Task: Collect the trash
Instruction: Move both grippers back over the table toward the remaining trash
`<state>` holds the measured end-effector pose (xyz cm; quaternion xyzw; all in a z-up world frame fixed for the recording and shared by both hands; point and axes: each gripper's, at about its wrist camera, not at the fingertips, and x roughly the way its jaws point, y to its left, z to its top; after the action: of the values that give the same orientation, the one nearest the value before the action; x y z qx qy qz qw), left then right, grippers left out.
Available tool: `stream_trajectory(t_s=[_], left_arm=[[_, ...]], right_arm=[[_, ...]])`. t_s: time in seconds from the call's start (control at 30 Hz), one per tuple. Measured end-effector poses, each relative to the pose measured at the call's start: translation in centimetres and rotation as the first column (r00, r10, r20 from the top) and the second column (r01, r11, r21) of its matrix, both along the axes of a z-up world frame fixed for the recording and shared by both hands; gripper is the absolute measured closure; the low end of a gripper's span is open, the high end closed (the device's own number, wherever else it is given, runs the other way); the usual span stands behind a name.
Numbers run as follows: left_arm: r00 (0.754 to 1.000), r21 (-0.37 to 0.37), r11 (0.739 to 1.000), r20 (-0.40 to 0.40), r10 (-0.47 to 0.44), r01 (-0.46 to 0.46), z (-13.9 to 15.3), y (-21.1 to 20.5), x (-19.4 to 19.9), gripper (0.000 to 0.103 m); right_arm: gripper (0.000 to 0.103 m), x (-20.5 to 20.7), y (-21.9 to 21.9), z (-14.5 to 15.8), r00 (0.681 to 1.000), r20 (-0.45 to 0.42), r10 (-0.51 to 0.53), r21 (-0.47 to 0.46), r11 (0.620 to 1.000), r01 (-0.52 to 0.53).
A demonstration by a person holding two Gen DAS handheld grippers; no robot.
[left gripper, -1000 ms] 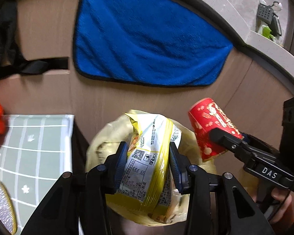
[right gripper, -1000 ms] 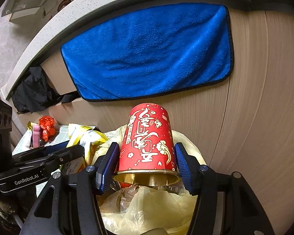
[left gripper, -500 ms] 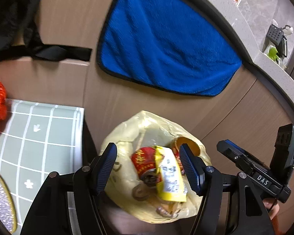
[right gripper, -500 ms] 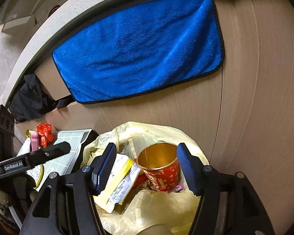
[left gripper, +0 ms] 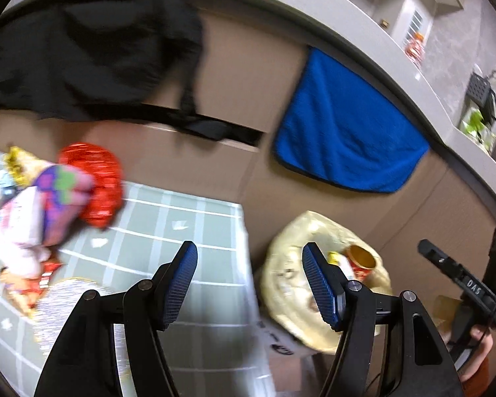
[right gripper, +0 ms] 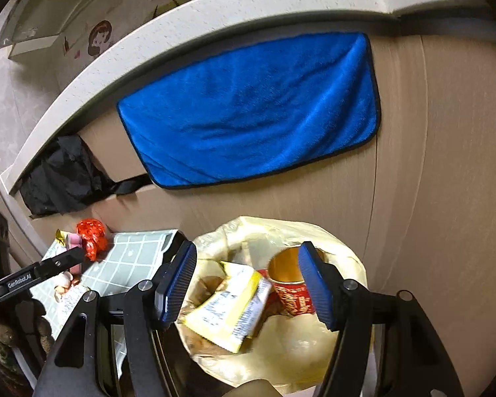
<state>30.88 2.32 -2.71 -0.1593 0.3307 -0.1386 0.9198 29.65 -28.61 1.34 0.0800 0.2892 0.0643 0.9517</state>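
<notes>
A bin lined with a pale yellow bag [right gripper: 334,347] stands below the table edge; it also shows in the left wrist view [left gripper: 291,284]. Inside it lie a yellow snack packet [right gripper: 228,307] and a red paper cup [right gripper: 294,294]. My right gripper [right gripper: 248,284] is open and empty above the bin. My left gripper [left gripper: 249,284] is open and empty over the table edge, left of the bin. On the green checked tablecloth [left gripper: 195,218] lie a red foil wrapper [left gripper: 99,182], a pink and purple packet [left gripper: 39,205] and more wrappers [left gripper: 23,284].
A blue towel [right gripper: 254,112] hangs on the wooden panel behind the bin. A black cloth [left gripper: 92,53] hangs further left. A silver glittery mat [left gripper: 59,311] lies on the table near my left gripper. A white counter ledge [right gripper: 195,16] runs above.
Both grippers opened and dropped the yellow packet and red cup into the bin. My left gripper has since swung left toward the table; the right has pulled back slightly.
</notes>
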Motion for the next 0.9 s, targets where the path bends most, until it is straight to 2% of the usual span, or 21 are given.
stream_trajectory(t_s=[0.2, 0.37, 0.57, 0.7, 0.8, 0.9], left_arm=[[0.995, 0.028, 0.995, 0.006, 0.097, -0.097, -0.4, 6.7, -2.6, 0.036], [0.983, 0.028, 0.983, -0.009, 0.183, -0.183, -1.4, 12.1, -4.6, 0.036], [0.973, 0.029, 0.973, -0.018, 0.23, -0.23, -2.6, 16.4, -6.0, 0.033], [0.981, 0.063, 0.98, -0.029, 0.19, -0.188, -3.4, 17.4, -4.8, 0.03], [0.993, 0.182, 0.977, 0.029, 0.111, -0.114, -2.6, 16.6, -2.9, 0.03], [0.997, 0.301, 0.953, 0.045, -0.056, 0.04, -2.0, 16.1, 0.0, 0.03]], right_arm=[[0.042, -0.4, 4.2, 0.4, 0.999, 0.01, 0.053, -0.033, 0.998, -0.052], [0.042, -0.1, 9.7, -0.6, 0.984, -0.017, 0.18, -0.038, 0.983, -0.18], [0.042, 0.4, 15.3, -1.9, 0.957, -0.057, 0.285, -0.042, 0.957, -0.287], [0.042, 0.7, 18.1, -2.6, 0.934, -0.086, 0.348, -0.038, 0.935, -0.352], [0.042, 0.9, 19.5, -3.2, 0.918, -0.109, 0.381, -0.039, 0.921, -0.387], [0.042, 0.8, 20.4, -3.8, 0.907, -0.132, 0.399, -0.073, 0.909, -0.41]])
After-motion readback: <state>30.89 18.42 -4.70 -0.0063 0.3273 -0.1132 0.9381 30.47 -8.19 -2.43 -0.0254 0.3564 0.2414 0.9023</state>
